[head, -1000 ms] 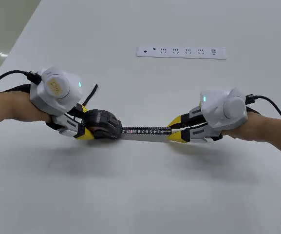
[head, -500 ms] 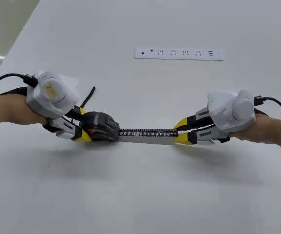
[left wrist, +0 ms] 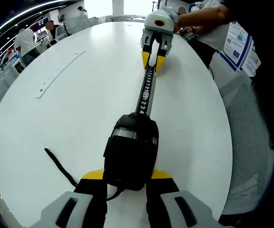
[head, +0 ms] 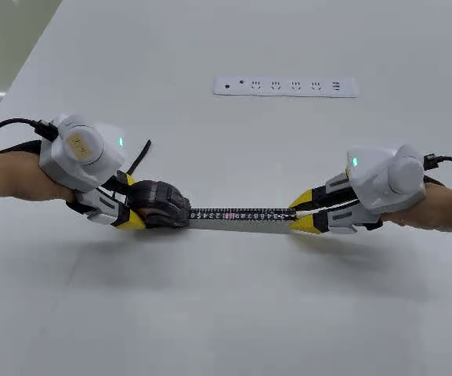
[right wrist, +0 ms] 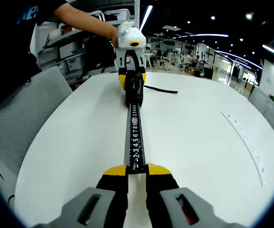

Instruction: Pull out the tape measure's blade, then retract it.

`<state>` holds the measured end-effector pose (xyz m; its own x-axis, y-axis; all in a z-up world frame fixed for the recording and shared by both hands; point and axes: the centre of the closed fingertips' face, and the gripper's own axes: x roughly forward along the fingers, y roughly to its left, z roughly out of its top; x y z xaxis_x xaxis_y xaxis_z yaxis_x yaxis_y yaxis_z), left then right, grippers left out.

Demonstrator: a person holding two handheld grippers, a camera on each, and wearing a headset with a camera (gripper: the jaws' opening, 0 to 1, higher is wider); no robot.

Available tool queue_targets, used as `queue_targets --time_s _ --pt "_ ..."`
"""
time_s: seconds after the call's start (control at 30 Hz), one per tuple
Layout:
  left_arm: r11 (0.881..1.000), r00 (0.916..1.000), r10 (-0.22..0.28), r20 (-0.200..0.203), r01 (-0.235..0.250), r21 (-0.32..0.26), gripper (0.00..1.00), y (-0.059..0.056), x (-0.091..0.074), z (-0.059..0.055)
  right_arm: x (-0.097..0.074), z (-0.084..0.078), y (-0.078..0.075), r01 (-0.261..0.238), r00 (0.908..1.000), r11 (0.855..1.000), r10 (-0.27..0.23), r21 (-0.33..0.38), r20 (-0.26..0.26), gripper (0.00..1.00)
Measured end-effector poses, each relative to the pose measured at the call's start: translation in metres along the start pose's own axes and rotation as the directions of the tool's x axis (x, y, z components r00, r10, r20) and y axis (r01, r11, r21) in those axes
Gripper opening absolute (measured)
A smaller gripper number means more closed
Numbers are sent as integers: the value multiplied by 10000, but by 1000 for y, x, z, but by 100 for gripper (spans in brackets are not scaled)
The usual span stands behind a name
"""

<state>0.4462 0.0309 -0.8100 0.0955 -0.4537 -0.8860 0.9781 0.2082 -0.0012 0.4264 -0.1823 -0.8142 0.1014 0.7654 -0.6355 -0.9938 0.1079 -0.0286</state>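
A black tape measure (head: pixel 160 205) rests on the white table, held by my left gripper (head: pixel 128 211), which is shut on its case (left wrist: pixel 130 151). Its blade (head: pixel 241 215) stretches to the right, numbers showing. My right gripper (head: pixel 304 211) is shut on the blade's end (right wrist: pixel 136 167). In the right gripper view the blade (right wrist: pixel 135 133) runs straight away to the case (right wrist: pixel 134 93) and the left gripper (right wrist: pixel 130 76). In the left gripper view the blade (left wrist: pixel 146 89) leads to the right gripper (left wrist: pixel 154 58).
A white power strip (head: pixel 285 86) lies flat at the far side of the white table (head: pixel 233 305). The tape's black wrist strap (head: pixel 141 154) trails behind the case. Cables run from both grippers. A grey mesh chair (right wrist: pixel 18 118) stands by the table edge.
My right gripper has moved to the right, drawing more blade out of the case. The left gripper and case have shifted slightly left.
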Motion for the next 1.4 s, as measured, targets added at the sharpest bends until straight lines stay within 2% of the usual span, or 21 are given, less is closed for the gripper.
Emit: queue_targets --time_s 0.9,1.13,1.4 --pt "10000 10000 7 3 -7 -6 28 -1 1 -1 -24 -21 0 201 9994 9997 -197 115 -287 11" --pt "10000 10000 8 0 -8 13 28 -2 0 -1 -25 -23 0 214 9993 9997 -210 121 -317 11" --pt "10000 10000 2 15 -2 86 28 -2 0 -1 -36 -32 0 256 9987 9995 -247 197 -440 11"
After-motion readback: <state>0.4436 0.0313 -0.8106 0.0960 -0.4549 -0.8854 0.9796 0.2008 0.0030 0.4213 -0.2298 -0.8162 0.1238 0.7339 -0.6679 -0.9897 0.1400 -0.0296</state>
